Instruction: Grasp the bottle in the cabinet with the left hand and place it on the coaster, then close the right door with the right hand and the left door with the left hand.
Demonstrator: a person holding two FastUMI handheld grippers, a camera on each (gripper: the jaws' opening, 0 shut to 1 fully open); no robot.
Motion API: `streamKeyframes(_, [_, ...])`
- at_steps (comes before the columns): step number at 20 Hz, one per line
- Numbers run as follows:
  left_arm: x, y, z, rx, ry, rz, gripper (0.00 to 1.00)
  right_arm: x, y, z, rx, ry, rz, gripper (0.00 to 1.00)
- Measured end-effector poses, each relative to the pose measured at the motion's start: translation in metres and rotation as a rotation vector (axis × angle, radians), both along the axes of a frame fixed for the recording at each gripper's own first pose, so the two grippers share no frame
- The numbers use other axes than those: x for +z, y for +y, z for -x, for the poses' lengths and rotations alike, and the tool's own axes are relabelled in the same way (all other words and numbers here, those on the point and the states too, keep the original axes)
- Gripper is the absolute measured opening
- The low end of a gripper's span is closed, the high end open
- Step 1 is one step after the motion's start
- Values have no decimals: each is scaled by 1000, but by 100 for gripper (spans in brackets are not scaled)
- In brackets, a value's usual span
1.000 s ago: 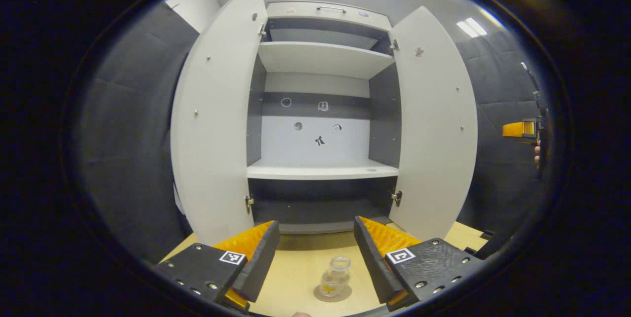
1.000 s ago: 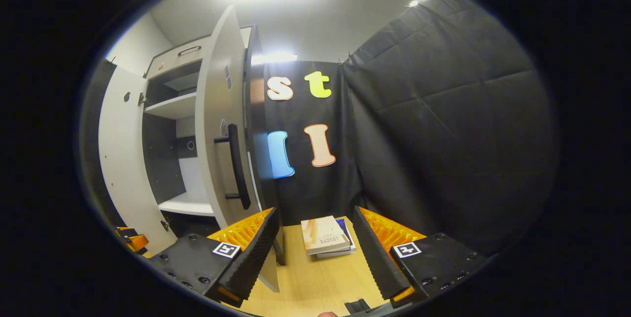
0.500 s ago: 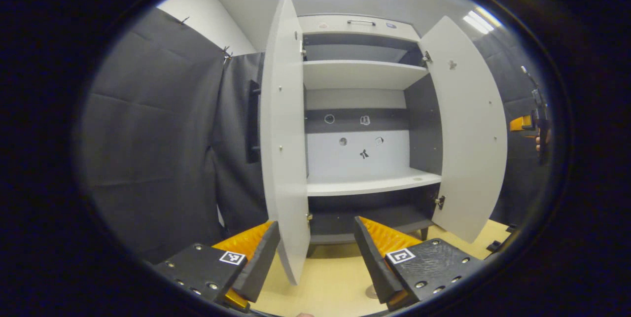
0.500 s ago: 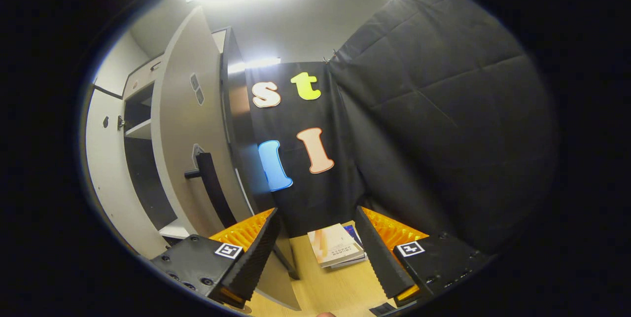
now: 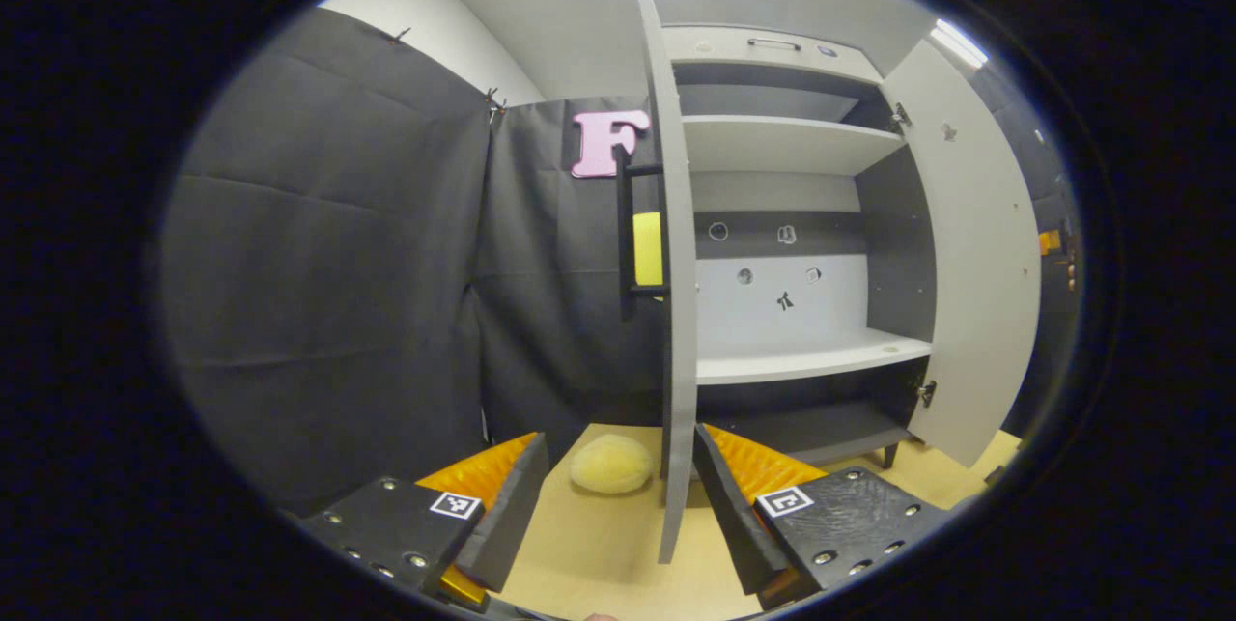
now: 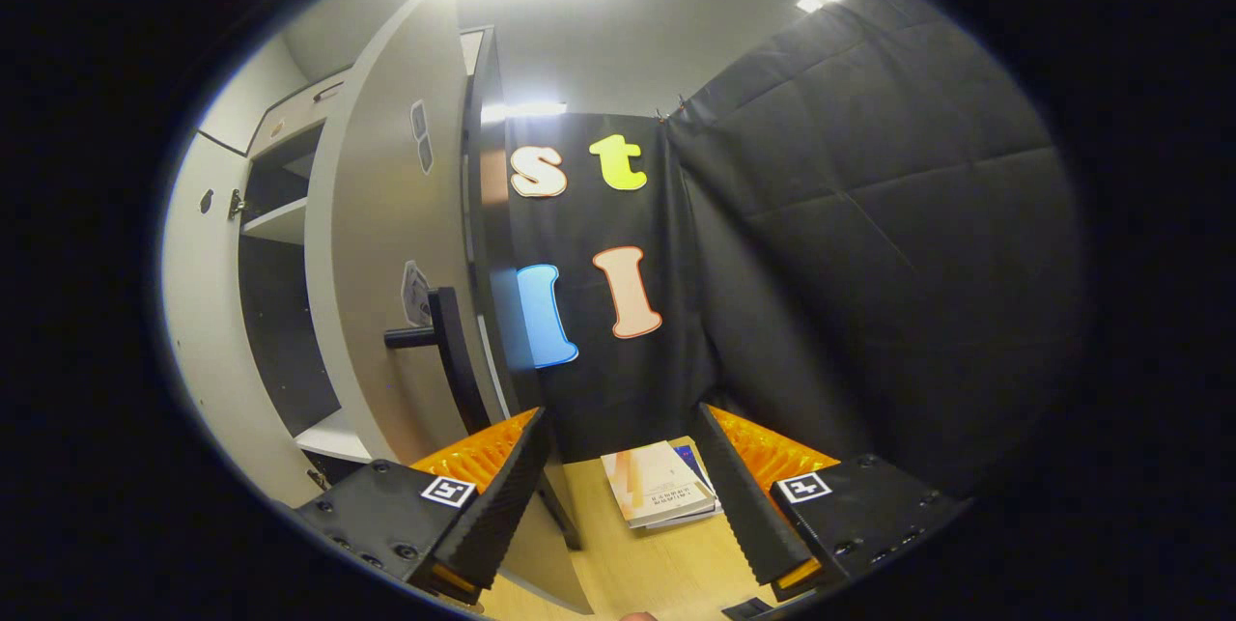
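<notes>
A: So, left gripper view: the left gripper [image 5: 618, 505] is spread wide with nothing between its fingers. The left door [image 5: 676, 312] stands edge-on just ahead, its handle [image 5: 626, 225] on the far side, and a yellow sponge [image 5: 611, 464] lies on the table [image 5: 599, 553] near it. The cabinet [image 5: 801, 215] shelves are bare

B: Right gripper view: the right gripper [image 6: 623, 505] is also wide apart, gripping nothing. The right door [image 6: 396, 244] with its dark handle [image 6: 449, 351] is close on the left, and books [image 6: 661, 495] lie on the table ahead. I can't tell where the bottle or coaster is
</notes>
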State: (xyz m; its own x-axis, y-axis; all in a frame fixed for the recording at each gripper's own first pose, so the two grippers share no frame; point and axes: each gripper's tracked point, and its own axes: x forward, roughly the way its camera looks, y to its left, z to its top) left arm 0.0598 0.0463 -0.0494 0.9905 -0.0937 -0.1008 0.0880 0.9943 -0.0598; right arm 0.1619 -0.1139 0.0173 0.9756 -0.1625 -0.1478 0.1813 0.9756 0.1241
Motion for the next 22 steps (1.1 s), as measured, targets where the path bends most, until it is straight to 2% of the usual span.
streamKeyframes(5, [-9, 8, -14, -10, 9, 7, 88, 8, 6, 4, -28, -4, 93, 97])
streamKeyframes(11, [-13, 20, -28, -21, -3, 10, 89, 9, 25, 8, -36, -8, 79, 97])
streamKeyframes(22, [-26, 37, -39, -35, 12, 32, 87, 10, 87, 7, 53, -6, 85, 97])
